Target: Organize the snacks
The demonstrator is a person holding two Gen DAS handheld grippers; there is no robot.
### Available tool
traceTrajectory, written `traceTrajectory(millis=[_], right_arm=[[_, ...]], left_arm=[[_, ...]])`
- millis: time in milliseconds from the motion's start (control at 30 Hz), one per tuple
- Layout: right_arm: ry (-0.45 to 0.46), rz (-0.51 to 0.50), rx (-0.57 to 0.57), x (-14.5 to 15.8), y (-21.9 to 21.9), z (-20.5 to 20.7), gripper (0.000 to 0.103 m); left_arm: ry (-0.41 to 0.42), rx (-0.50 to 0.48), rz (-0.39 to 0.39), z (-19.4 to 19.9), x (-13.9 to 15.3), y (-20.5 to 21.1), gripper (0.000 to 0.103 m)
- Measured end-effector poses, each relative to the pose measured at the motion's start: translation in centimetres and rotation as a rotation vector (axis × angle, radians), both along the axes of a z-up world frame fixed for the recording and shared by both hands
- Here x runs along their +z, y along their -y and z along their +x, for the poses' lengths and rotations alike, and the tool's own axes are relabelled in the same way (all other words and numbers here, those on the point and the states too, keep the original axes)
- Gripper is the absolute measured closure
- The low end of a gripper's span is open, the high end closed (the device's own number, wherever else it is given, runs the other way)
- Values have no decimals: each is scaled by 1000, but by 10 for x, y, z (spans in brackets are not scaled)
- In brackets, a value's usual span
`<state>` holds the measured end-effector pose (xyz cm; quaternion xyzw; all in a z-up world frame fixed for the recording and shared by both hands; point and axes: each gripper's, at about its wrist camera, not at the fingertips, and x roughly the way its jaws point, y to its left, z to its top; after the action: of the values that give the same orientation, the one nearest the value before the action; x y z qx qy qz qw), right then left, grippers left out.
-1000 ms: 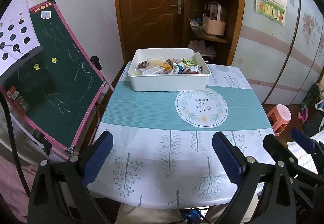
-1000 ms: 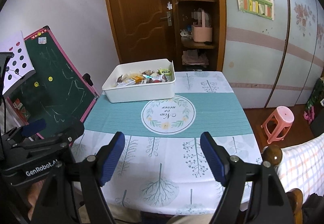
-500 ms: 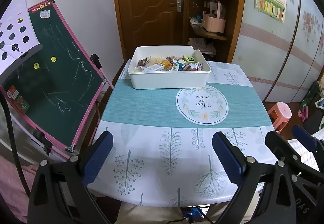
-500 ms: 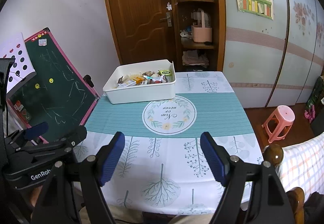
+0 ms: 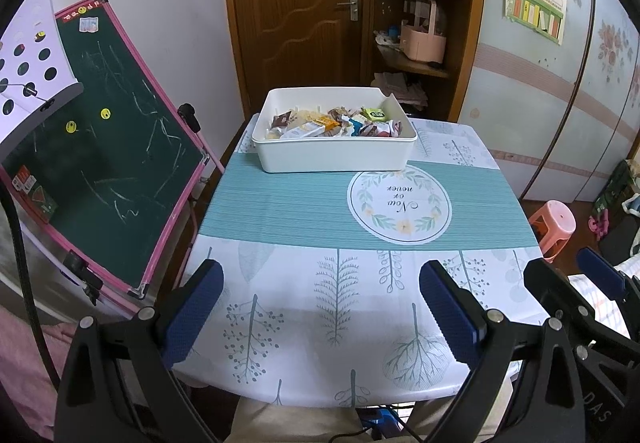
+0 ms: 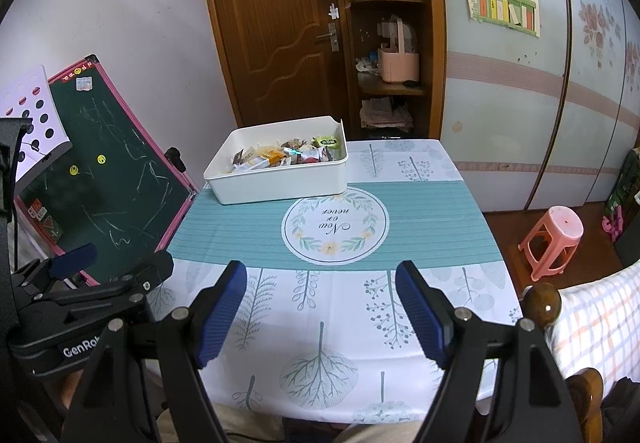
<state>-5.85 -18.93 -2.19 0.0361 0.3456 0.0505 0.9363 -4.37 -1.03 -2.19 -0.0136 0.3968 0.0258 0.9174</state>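
I have both tongs hanging over the near edge of the desk: the left tongs and the right tongs each spread wide, with nothing between the pads. The snacks all lie heaped in the white bin, well ahead of both tongs at the far side and somewhat left of the right pair. No wrapper lies on the cloth. To me this fits either snacks waiting to be sorted out of the bin or a finished gathering into it; I cannot tell which, so I hold off naming a move.
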Motion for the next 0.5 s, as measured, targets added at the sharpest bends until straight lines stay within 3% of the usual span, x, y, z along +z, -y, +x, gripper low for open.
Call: traceTrajectory(millis=[500], right_arm=[[-1,6,1,-2,1,0,26]], left_arm=[[-8,-5,0,0,-2,0,5]])
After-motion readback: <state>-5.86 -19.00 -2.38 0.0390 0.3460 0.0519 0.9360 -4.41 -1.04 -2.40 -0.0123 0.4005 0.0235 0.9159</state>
